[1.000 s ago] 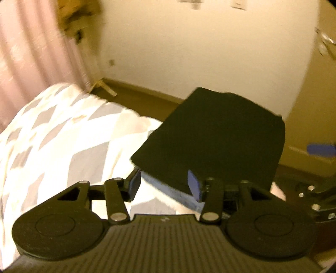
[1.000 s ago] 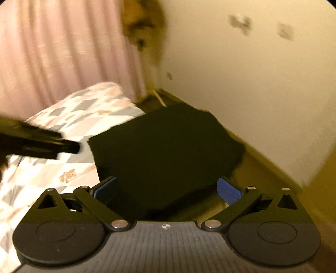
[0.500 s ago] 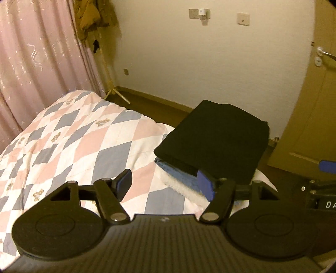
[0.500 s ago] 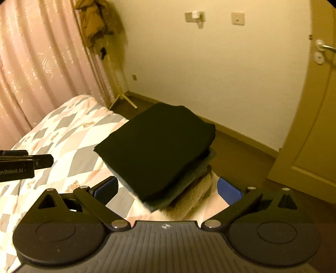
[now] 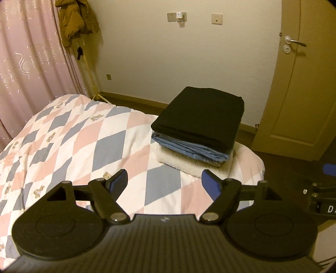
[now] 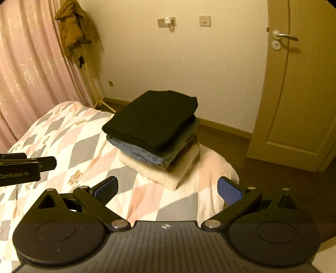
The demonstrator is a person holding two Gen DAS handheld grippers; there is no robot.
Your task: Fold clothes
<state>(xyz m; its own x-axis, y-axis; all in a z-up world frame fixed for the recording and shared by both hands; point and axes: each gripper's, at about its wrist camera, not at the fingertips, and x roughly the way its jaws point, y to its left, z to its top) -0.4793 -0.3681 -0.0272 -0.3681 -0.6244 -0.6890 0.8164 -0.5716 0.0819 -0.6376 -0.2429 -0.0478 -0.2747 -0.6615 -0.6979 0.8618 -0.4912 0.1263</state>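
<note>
A folded black garment (image 5: 201,113) (image 6: 153,119) tops a stack at the bed's far right corner. Under it lie a folded blue garment (image 5: 189,149) (image 6: 138,152) and a cream fleece piece (image 5: 189,166) (image 6: 166,174). My left gripper (image 5: 164,180) hangs open above the quilt, short of the stack, with nothing between its blue pads. My right gripper (image 6: 167,189) is open too, empty, also back from the stack. The left gripper's side (image 6: 27,168) shows at the left edge of the right wrist view.
The bed carries a quilt (image 5: 79,138) of pink, grey and white diamonds. A pink curtain (image 5: 31,63) hangs at the left, with a brown coat (image 5: 75,19) on a stand beside it. A door (image 5: 302,84) stands at the right, past the bed's corner and dark floor (image 6: 273,168).
Both grippers have drawn back from the stack, which looks smaller and farther now. The left gripper's jaws have opened wider. The black garment stays on top of the stack.
</note>
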